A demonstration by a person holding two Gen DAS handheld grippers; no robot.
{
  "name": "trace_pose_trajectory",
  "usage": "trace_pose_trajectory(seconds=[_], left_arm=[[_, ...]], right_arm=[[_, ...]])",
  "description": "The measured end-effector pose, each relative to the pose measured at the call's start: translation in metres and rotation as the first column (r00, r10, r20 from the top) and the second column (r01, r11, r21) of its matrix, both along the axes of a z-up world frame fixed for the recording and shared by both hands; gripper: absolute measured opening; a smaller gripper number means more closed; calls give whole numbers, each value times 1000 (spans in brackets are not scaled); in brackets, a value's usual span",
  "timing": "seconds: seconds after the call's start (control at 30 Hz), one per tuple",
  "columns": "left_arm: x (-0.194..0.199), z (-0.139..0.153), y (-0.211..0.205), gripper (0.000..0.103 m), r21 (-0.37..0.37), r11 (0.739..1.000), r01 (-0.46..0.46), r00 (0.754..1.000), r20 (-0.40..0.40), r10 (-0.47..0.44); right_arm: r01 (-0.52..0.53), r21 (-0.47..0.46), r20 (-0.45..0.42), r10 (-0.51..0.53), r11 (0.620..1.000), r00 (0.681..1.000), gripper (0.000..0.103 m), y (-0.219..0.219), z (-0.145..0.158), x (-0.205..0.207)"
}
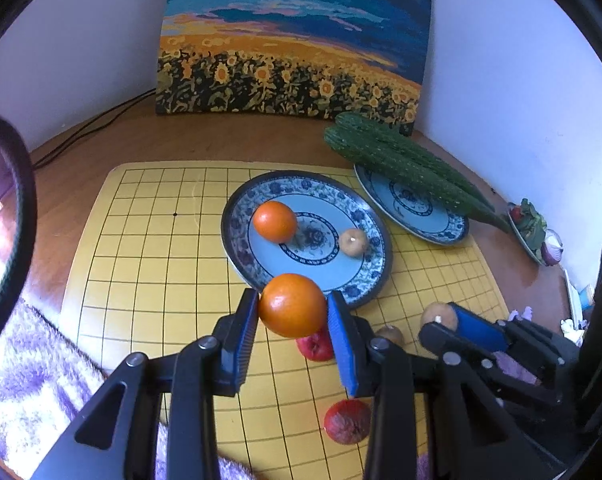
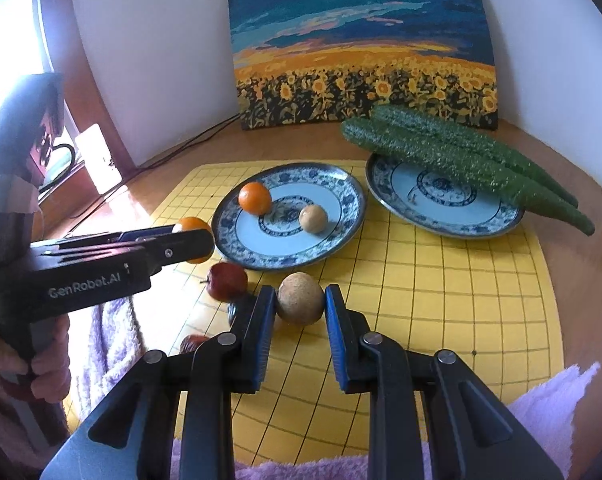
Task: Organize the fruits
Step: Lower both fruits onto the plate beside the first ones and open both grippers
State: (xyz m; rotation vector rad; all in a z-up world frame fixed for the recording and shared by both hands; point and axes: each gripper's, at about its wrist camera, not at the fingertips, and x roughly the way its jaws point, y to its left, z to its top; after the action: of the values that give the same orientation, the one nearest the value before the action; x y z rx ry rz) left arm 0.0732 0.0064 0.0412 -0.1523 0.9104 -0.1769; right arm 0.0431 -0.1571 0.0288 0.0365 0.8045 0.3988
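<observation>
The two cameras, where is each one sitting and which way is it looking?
Left wrist: sits on the left gripper, looking forward and down at the near plate; its own fingers squeeze an orange, and the right gripper shows at the right.
Right wrist: sits on the right gripper, facing the same way; its fingers are around a brown fruit, and the left gripper and the person's hand show at the left.
Both see: the plates, cucumbers, painting, yellow mat.

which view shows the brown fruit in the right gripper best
The right wrist view: the brown fruit sits centred between the right gripper jaws. The left wrist view shows only part of it, at the side.
</observation>
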Motion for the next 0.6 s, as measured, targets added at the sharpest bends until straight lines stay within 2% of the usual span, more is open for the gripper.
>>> trace_pose_trajectory(seconds=[0.4, 0.6], left_arm=[[22, -6, -4, 37, 22, 1000, 0, 1000, 4, 0], [34, -7, -12, 37, 72, 997, 12, 999, 32, -15]], right_arm=[[-22, -27, 12, 22, 999, 1000, 26, 10, 3, 22], [-42, -32, 23, 42, 999, 999, 26, 20, 3, 34]])
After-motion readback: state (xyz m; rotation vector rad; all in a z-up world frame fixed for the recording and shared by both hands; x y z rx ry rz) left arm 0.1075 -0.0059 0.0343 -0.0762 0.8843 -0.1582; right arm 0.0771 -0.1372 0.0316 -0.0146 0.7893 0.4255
